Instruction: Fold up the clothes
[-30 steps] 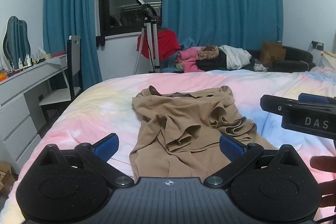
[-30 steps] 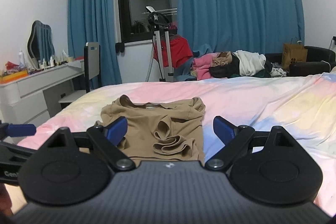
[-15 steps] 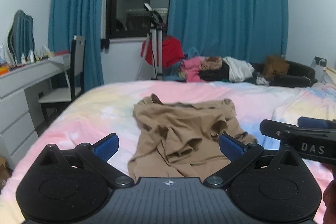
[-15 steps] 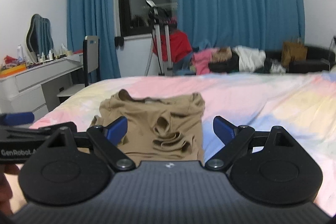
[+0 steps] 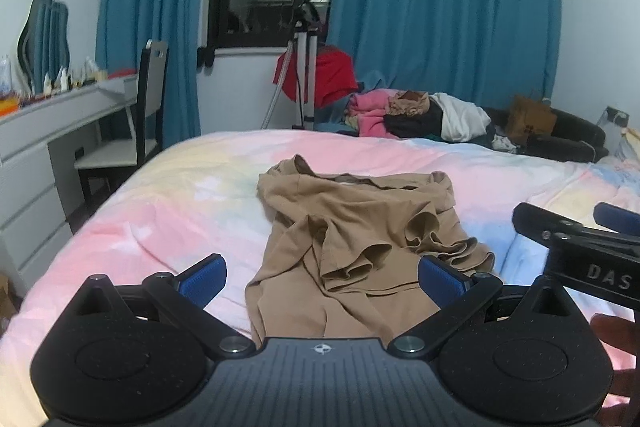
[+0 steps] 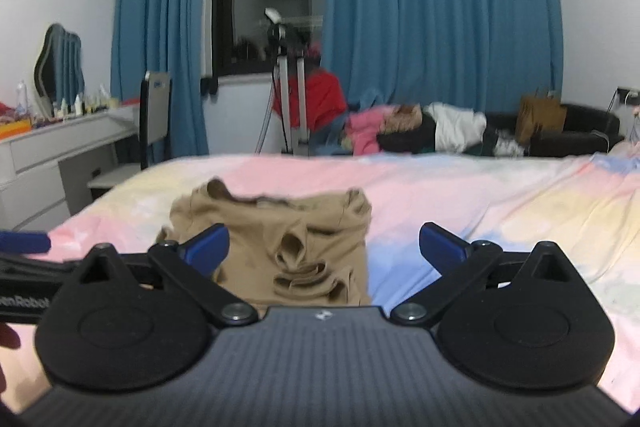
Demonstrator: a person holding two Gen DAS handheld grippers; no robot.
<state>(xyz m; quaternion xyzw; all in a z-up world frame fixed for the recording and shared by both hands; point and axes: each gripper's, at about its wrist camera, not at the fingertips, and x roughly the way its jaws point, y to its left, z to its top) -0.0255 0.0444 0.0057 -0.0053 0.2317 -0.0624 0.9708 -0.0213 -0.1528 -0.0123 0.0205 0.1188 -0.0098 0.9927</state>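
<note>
The left gripper (image 5: 322, 275) hangs low over the near end of the bed (image 5: 192, 195), tilted down at the crumpled tan garment (image 5: 360, 243) lying on the pastel cover, its blue pads (image 5: 202, 277) spread wide with nothing pinched. To its right the right gripper (image 6: 324, 247) points nearly level across the same garment, jaws opening to their widest and empty, fabric only seen beyond them. Against a second ago both hands have barely shifted and the garment lies as it did, but the right jaws stand wider
</note>
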